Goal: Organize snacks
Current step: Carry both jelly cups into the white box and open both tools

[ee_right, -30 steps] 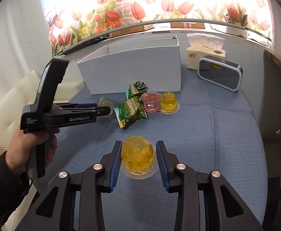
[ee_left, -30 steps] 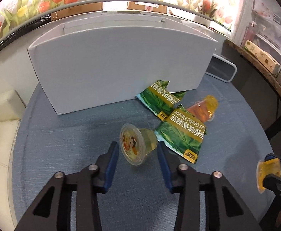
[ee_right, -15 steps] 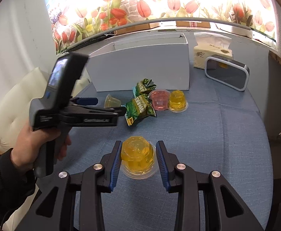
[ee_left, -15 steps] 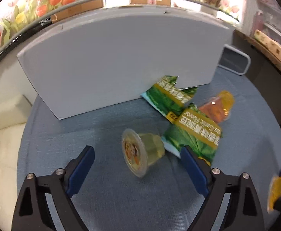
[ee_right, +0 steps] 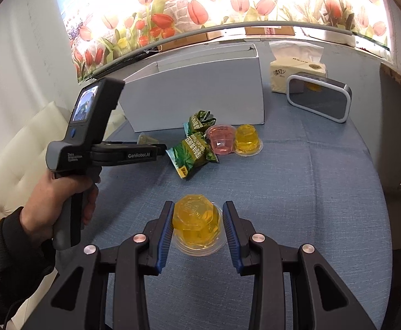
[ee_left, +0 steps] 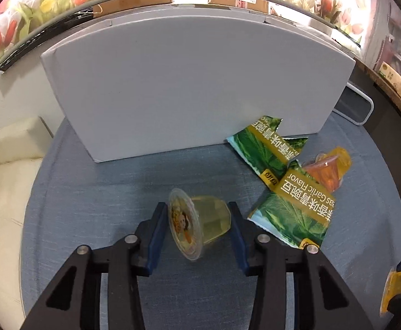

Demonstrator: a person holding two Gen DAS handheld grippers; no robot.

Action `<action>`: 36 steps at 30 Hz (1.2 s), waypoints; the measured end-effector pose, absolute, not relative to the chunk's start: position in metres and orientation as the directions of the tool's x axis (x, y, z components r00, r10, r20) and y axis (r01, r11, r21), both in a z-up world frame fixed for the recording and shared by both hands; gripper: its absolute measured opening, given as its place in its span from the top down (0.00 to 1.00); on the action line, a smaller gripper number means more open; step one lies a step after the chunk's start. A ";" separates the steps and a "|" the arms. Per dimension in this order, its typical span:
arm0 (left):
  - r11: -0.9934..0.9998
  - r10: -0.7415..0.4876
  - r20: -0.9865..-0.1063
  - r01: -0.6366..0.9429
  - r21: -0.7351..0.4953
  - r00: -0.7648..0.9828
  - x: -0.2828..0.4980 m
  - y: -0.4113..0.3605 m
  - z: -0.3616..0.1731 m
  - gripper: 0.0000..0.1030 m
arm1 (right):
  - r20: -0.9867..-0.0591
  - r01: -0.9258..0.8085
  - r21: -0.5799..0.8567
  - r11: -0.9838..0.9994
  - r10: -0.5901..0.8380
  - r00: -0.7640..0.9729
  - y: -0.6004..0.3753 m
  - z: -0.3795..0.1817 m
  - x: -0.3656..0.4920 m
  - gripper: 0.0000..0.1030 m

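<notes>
My left gripper (ee_left: 197, 227) has just been closing and now pinches a pale yellow jelly cup (ee_left: 200, 221) lying sideways on the blue tablecloth (ee_left: 118, 187). My right gripper (ee_right: 197, 228) clamps an orange jelly cup (ee_right: 196, 224). Green snack packets (ee_left: 296, 206) lie before the white box (ee_left: 189, 82).

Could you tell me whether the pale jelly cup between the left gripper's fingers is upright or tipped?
Tipped on its side: the pale jelly cup shows its printed lid facing left.

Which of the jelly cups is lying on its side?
The pale yellow jelly cup between the left gripper's fingers: its printed lid faces sideways. The other three sit with their lids flat.
</notes>
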State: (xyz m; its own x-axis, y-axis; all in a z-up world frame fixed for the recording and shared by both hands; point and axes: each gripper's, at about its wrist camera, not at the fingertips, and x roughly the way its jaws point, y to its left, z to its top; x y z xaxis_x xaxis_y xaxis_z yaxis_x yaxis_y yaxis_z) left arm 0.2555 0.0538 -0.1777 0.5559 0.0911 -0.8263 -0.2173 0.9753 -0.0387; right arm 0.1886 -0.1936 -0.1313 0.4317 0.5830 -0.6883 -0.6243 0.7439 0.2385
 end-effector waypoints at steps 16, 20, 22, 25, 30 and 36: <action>0.983 0.042 -0.689 -0.155 -0.103 0.723 0.192 0.084 -0.076 0.54 | -0.631 -0.666 0.209 0.716 0.619 0.467 -0.169 -0.092 0.205 0.62; 0.985 0.051 -0.651 -0.145 -0.090 0.757 0.217 0.082 -0.042 0.54 | -0.582 -0.690 0.200 0.696 0.651 0.487 -0.151 -0.058 0.232 0.62; 0.986 0.054 -0.636 -0.142 -0.089 0.770 0.234 0.083 -0.026 0.54 | -0.557 -0.701 0.187 0.688 0.662 0.501 -0.138 -0.040 0.252 0.62; 0.986 0.052 -0.637 -0.139 -0.087 0.769 0.271 0.093 -0.013 0.54 | -0.554 -0.710 0.171 0.683 0.663 0.504 -0.114 -0.023 0.289 0.62; 0.984 0.030 -0.676 -0.139 -0.108 0.736 0.325 0.115 -0.019 0.54 | -0.596 -0.695 0.156 0.701 0.628 0.500 -0.080 -0.019 0.356 0.62; 0.985 0.047 -0.736 -0.153 -0.077 0.675 0.350 0.127 -0.053 0.54 | -0.671 -0.668 0.153 0.728 0.573 0.470 -0.065 -0.046 0.408 0.62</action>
